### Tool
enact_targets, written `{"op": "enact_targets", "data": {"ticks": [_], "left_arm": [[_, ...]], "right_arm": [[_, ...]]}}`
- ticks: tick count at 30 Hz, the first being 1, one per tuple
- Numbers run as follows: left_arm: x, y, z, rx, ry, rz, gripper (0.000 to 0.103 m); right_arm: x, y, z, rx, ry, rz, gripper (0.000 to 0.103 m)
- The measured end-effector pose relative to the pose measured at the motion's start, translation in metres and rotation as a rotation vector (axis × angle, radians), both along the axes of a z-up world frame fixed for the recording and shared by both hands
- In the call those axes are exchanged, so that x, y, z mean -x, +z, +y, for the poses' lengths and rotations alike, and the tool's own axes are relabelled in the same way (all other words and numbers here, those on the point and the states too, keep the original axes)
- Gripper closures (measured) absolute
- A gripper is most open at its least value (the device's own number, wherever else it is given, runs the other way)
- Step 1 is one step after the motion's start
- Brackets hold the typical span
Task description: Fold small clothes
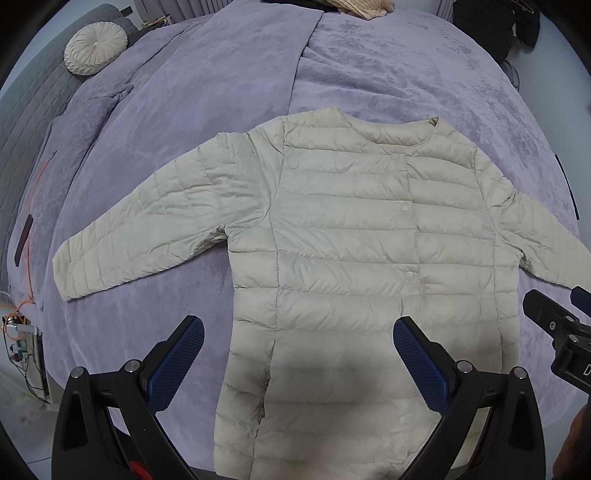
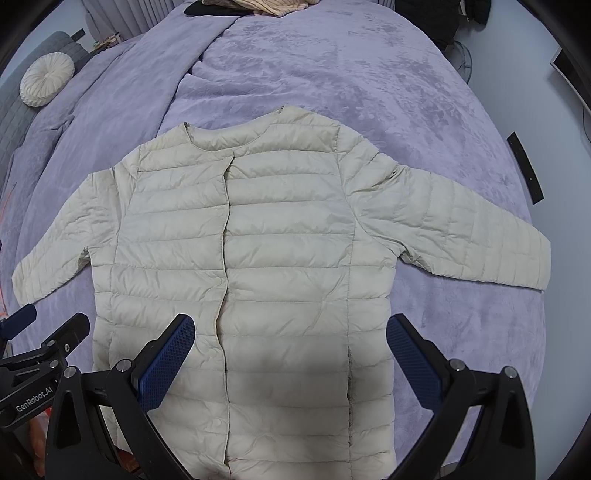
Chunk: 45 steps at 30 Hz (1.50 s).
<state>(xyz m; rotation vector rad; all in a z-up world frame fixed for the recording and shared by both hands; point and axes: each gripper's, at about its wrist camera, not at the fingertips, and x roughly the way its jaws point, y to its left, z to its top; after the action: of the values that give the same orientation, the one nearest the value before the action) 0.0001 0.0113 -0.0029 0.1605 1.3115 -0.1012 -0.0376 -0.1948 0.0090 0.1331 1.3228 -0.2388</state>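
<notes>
A cream quilted puffer jacket (image 1: 351, 251) (image 2: 280, 258) lies flat and buttoned on a lilac bedspread (image 1: 229, 92) (image 2: 332, 74), collar away from me, both sleeves spread out to the sides. My left gripper (image 1: 299, 343) hovers open above the jacket's lower left hem, nothing between its blue pads (image 1: 177, 362). My right gripper (image 2: 290, 339) hangs open over the lower middle of the jacket, its pads (image 2: 168, 363) empty. Each gripper shows at the edge of the other's view: the right one (image 1: 557, 332) and the left one (image 2: 40, 354).
A round cream pleated cushion (image 1: 95, 46) (image 2: 46, 78) rests at the far left by a grey quilted headboard (image 1: 33, 110). Piled clothes (image 1: 360, 8) (image 2: 258, 7) lie at the far edge of the bed. An orange cable (image 1: 33, 236) and wiring hang off the left side.
</notes>
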Motion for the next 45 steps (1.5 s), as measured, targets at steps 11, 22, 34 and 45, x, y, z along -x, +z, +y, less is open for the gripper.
{"op": "enact_targets", "data": {"ticks": [11,22,34,45], "left_arm": [[0.0002,0.0001,0.0001,-0.006,0.001,0.013,0.0],[0.0019,0.0001,0.0018,0.001,0.002,-0.033,0.0],[0.0019,-0.0005,0.0024,0.012,0.002,-0.02,0.0],[0.0017,-0.0008,0.0029,0.017,0.001,-0.014,0.0]], "right_arm": [[0.0008,-0.0003,-0.0011,0.004,0.002,-0.002,0.0],[0.001,-0.0006,-0.0019,0.005,0.001,-0.004,0.0],[0.0008,-0.0009,-0.0025,0.006,-0.001,-0.003,0.0],[0.0001,-0.0014,-0.0017,0.007,0.0,-0.003,0.0]]}}
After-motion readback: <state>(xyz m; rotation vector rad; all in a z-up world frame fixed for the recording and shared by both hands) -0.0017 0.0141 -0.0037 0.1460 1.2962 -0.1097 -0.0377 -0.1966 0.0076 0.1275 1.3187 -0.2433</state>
